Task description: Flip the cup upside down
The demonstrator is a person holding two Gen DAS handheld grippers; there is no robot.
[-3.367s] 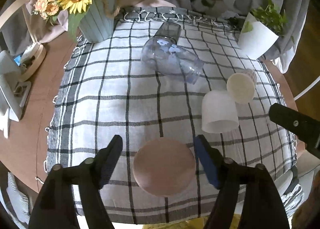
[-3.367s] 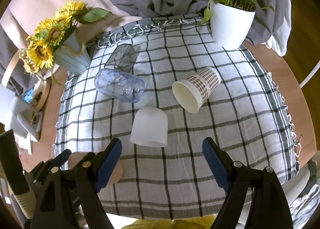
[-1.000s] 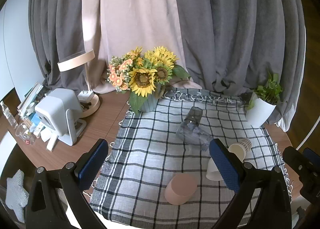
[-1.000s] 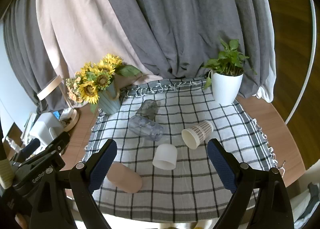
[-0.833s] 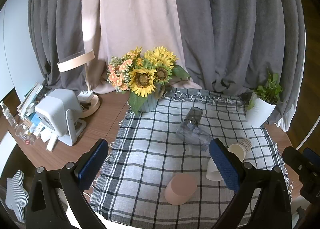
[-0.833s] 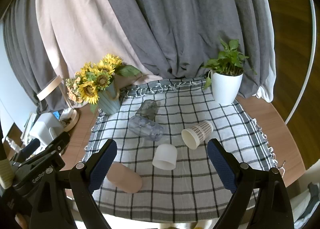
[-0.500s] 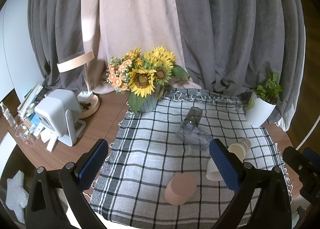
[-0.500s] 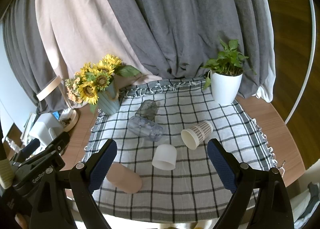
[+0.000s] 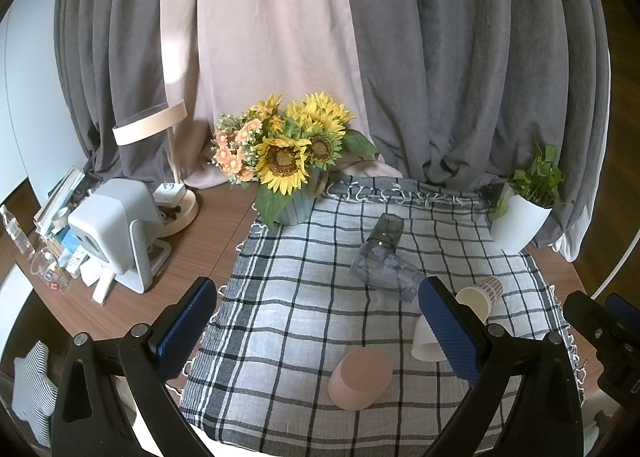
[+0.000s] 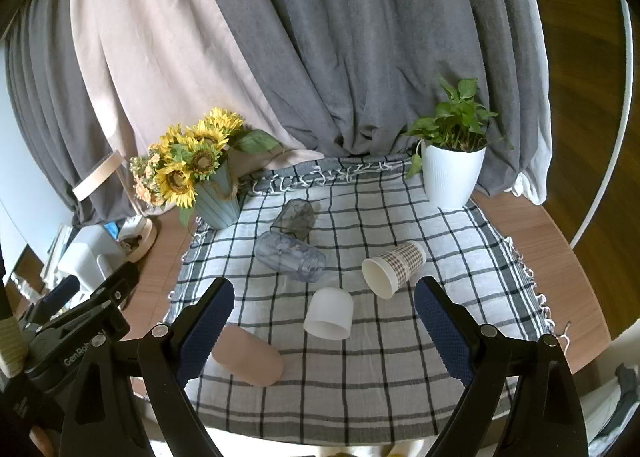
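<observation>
Several cups lie or stand on the checked cloth [image 9: 288,297]. A pink cup [image 9: 360,379] lies near the front edge; it also shows in the right wrist view [image 10: 248,356]. A white cup [image 10: 329,313] stands upside down. A plaid paper cup [image 10: 394,268] lies on its side. A clear blue-tinted cup [image 10: 290,256] and a grey glass [image 10: 294,218] lie on their sides further back. My left gripper [image 9: 316,331] and right gripper [image 10: 322,331] are both open and empty, held back above the table's front edge.
A sunflower vase [image 9: 290,173] stands at the cloth's back left. A white potted plant [image 10: 452,173] stands at the back right. A lamp [image 9: 168,161] and a white device [image 9: 114,229] sit on the wooden table at the left. Curtains hang behind.
Since 3.4 s ago both grippers have pulled back and up from the cups; the left was around the pink cup then. Over the last second nothing has moved.
</observation>
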